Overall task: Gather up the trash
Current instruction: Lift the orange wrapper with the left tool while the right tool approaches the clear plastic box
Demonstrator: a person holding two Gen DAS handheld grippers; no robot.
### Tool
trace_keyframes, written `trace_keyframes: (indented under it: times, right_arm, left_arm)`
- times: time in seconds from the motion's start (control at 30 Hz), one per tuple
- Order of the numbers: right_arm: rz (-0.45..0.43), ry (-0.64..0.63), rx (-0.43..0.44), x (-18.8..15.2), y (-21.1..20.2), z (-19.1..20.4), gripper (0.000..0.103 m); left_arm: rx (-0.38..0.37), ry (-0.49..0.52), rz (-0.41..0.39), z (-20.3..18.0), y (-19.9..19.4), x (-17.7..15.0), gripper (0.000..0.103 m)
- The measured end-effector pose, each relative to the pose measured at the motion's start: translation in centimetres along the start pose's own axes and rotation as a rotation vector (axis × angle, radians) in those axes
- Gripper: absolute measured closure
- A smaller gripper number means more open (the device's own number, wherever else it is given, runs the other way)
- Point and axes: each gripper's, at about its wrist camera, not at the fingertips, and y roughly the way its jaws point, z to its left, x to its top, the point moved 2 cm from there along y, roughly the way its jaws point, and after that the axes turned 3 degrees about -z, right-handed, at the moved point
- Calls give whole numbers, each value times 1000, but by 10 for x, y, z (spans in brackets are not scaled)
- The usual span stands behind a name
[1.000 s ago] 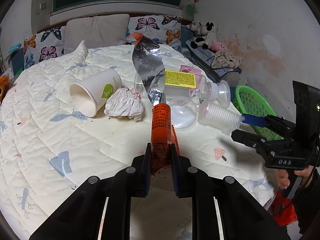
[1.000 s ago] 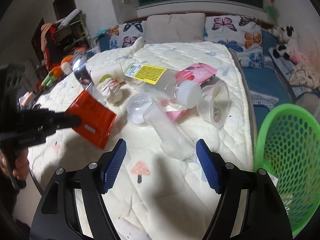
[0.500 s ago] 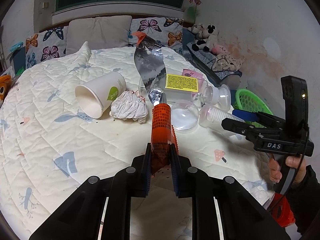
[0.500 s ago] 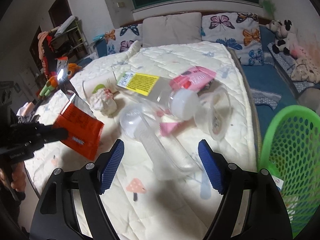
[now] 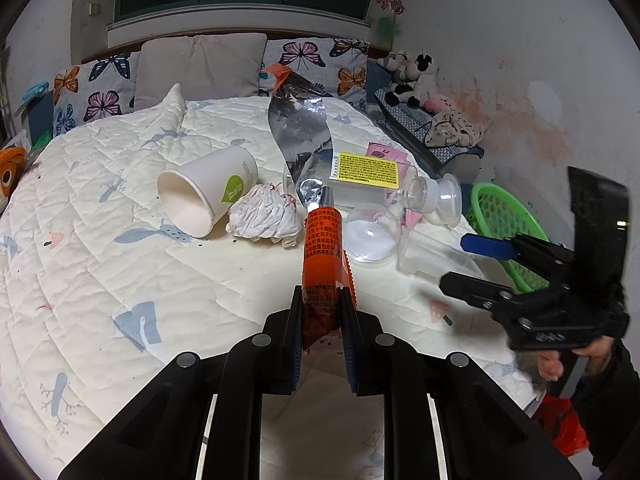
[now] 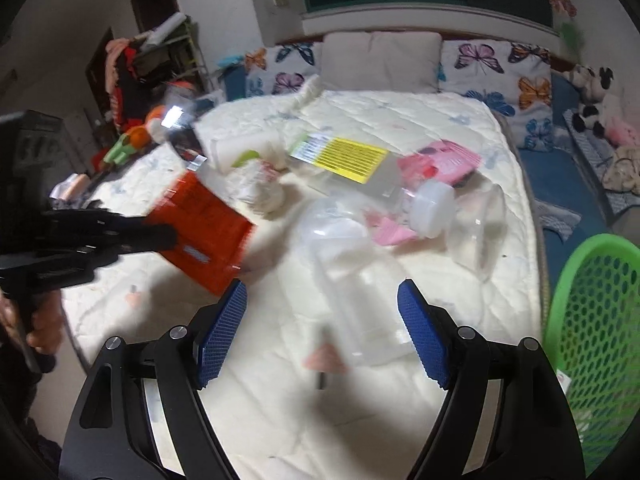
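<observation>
Left wrist view: left gripper (image 5: 320, 336) is clenched on the lower end of an orange snack wrapper (image 5: 322, 256), whose torn foil top stands up above the quilted bed (image 5: 100, 272); lifted clear of the bedding, it appears ready for carrying to the green basket (image 5: 504, 216) at the bed's far edge. Other trash lies ahead: a tipped paper cup (image 5: 208, 192), a crumpled tissue (image 5: 264, 216), a clear bottle with a yellow label (image 5: 368, 168), a pink packet (image 5: 386, 152) and a clear plastic cup (image 5: 436, 252). The right gripper (image 5: 464, 260) approaches that cup from the right.

Right wrist view: picture is blurred. Right gripper (image 6: 322, 320) has its jaws opening, the clear plastic cup (image 6: 360, 308) lying between the pads untouched, evidently being straddled for pickup. The green basket (image 6: 592, 320) stands just right of the bed (image 6: 400, 120). The wrapper (image 6: 200, 232) hangs from the left gripper (image 6: 160, 236) at left.
</observation>
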Motion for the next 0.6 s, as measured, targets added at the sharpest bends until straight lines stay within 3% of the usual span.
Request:
trace_keyframes:
  times: [0.17,0.37,0.47,0.6]
  right_arm:
    - [40,-1,-15,-2,14,-21,19]
    - [106,48,92,-3,31,-32,20]
    - [105,60,111,-3,28,-30,35]
    - [92,56,117,-6,19,-23,39]
  left_arm:
    - [-2,-6,3,1,0,1,86]
    - [2,0,6,0,1,1,86]
    - [2,7,6,-1,0,2,86]
    - [-4,13,1,-4,-1,4,86]
